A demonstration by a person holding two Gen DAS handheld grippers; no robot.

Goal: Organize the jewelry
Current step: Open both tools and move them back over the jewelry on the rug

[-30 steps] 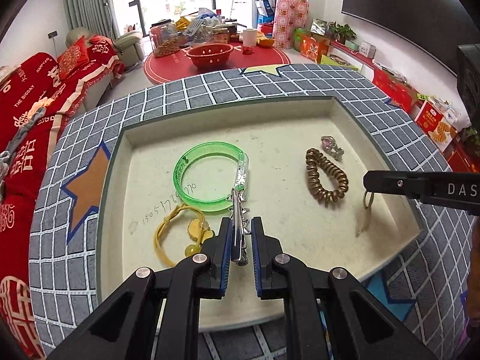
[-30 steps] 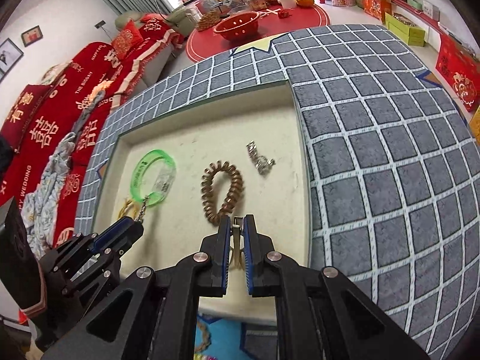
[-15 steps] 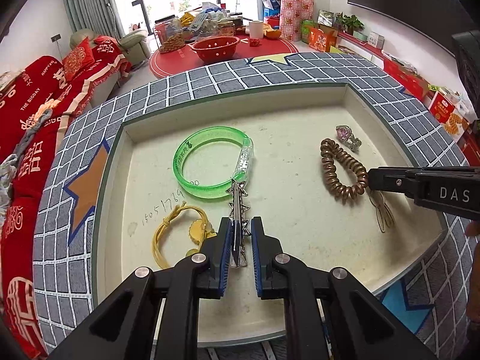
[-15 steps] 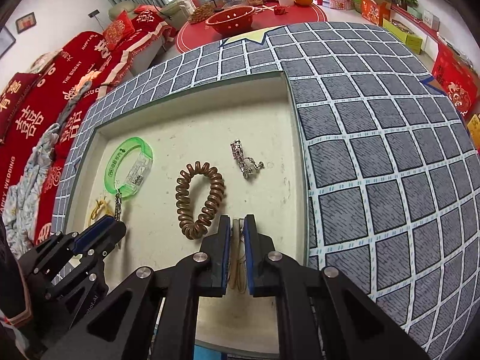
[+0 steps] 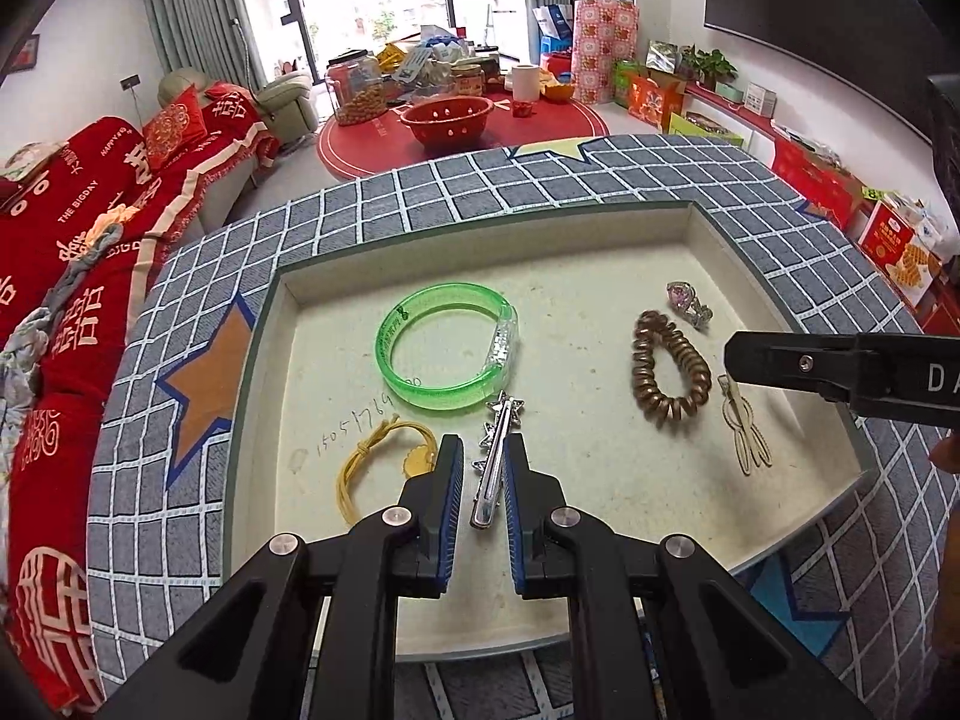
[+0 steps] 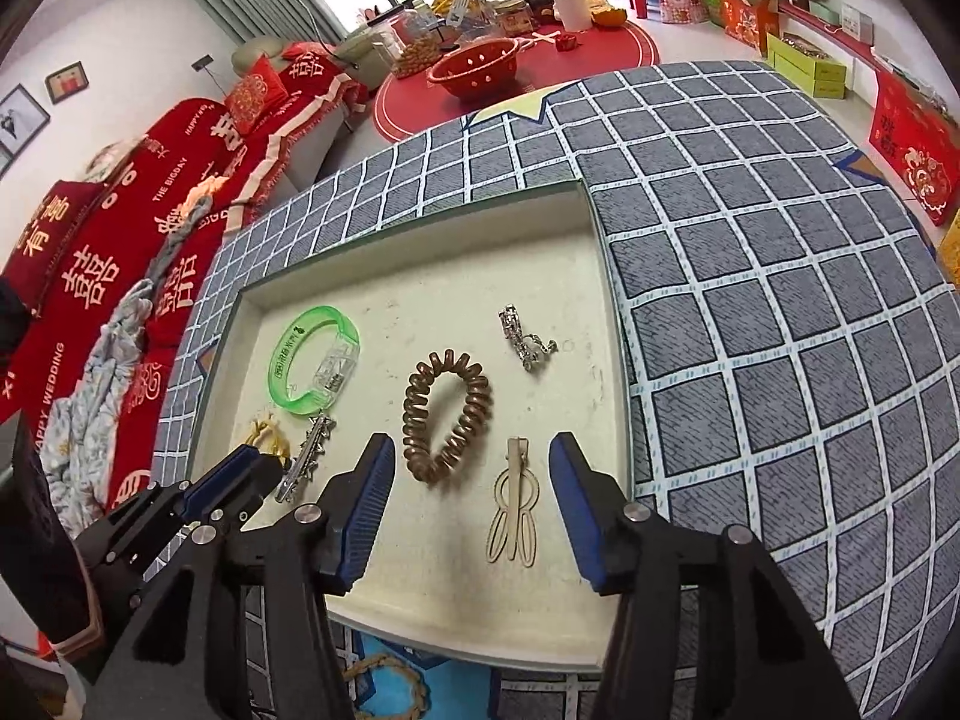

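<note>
**Two clips, one tray, tight quarters**

Left gripper (image 5: 483,489) clamped nearly shut on the silver star clip (image 5: 495,459), tip just beside the green bangle (image 5: 447,348) and yellow hair tie (image 5: 384,459) in the tray (image 5: 492,222). Right gripper (image 6: 474,501) opening, jaws wide, beige clip (image 6: 513,504) lying loose on the tray floor between them, untouched. Risks: star clip snagging the bangle on release; right jaws nudging the coil hair tie (image 6: 447,414) close alongside.

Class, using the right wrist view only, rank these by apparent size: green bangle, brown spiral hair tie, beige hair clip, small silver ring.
1. Green bangle and brown spiral hair tie: too alike to separate.
2. Beige hair clip.
3. Small silver ring.
</note>
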